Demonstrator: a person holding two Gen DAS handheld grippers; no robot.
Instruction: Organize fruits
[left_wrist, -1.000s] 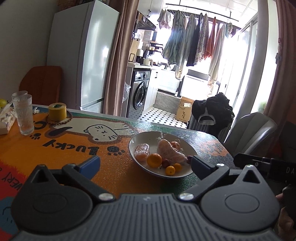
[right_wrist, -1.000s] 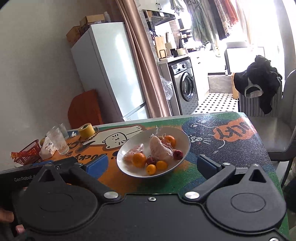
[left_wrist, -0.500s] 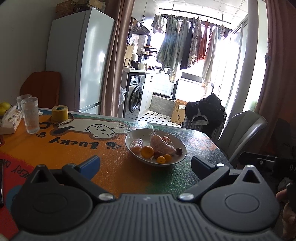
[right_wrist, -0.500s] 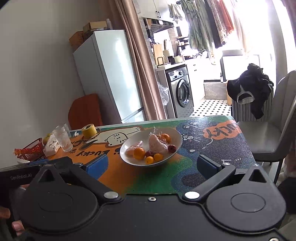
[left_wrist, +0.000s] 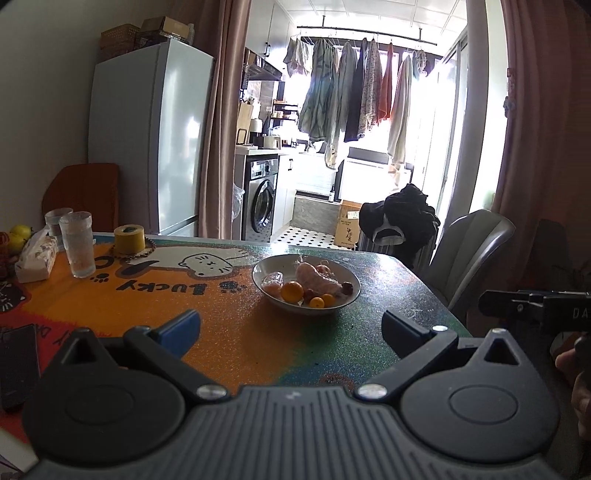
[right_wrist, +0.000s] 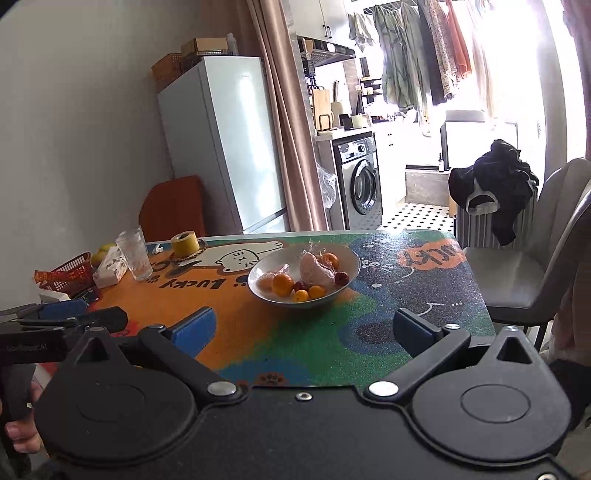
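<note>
Viewing along the left wrist camera: the left hand-held gripper (left_wrist: 290, 325) hangs above the near edge of the worktop (left_wrist: 236, 343), its two fingers spread wide with nothing between them. A pale bowl (left_wrist: 306, 284) sits on the worktop's cat-print mat, well ahead of the fingertips. Inside lie a large wrapped pinkish fruit (left_wrist: 317, 280), an orange (left_wrist: 291, 291), a smaller orange fruit (left_wrist: 317, 302) and a dark red fruit (left_wrist: 347, 287). At left stand a drinking glass (left_wrist: 78, 243), a yellow tape roll (left_wrist: 128, 239) and a tissue pack (left_wrist: 36, 257). A dark phone (left_wrist: 18, 363) lies at the near left edge. The right hand-held gripper (left_wrist: 535, 310) shows in part at the right edge.

Right wrist camera: the right hand-held gripper (right_wrist: 304, 328) is likewise released, fingers wide apart and empty, apart from the bowl (right_wrist: 303, 275), which holds the same fruit. A red basket (right_wrist: 68, 275) sits at the far left beside the tissue pack (right_wrist: 110, 266). The left hand-held gripper (right_wrist: 70, 319) appears at the left edge. A grey chair (right_wrist: 535, 266) stands beside the worktop's right end.
</note>
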